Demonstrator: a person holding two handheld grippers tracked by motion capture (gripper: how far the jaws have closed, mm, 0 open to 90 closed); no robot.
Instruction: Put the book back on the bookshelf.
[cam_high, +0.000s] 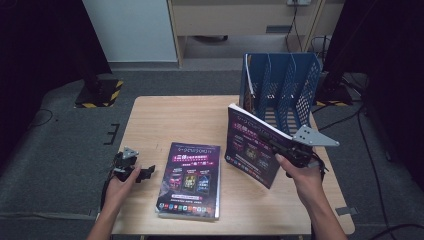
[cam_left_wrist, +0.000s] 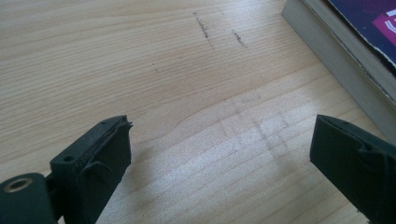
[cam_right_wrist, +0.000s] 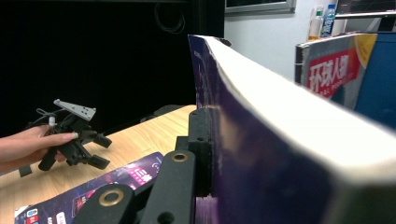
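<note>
A thick book with a dark purple cover stands tilted on edge at the right of the wooden table, just in front of a blue file rack. My right gripper is shut on its near side; in the right gripper view one black finger presses on the cover, and the other is hidden behind the pages. A matching book lies flat at the front centre. My left gripper rests open near the table's left edge, with only bare wood between its jaws.
A magazine with a red title stands in the rack's left slot. The flat book's page edge lies just right of the left gripper. Grey carpet, cables and dark curtains surround the table.
</note>
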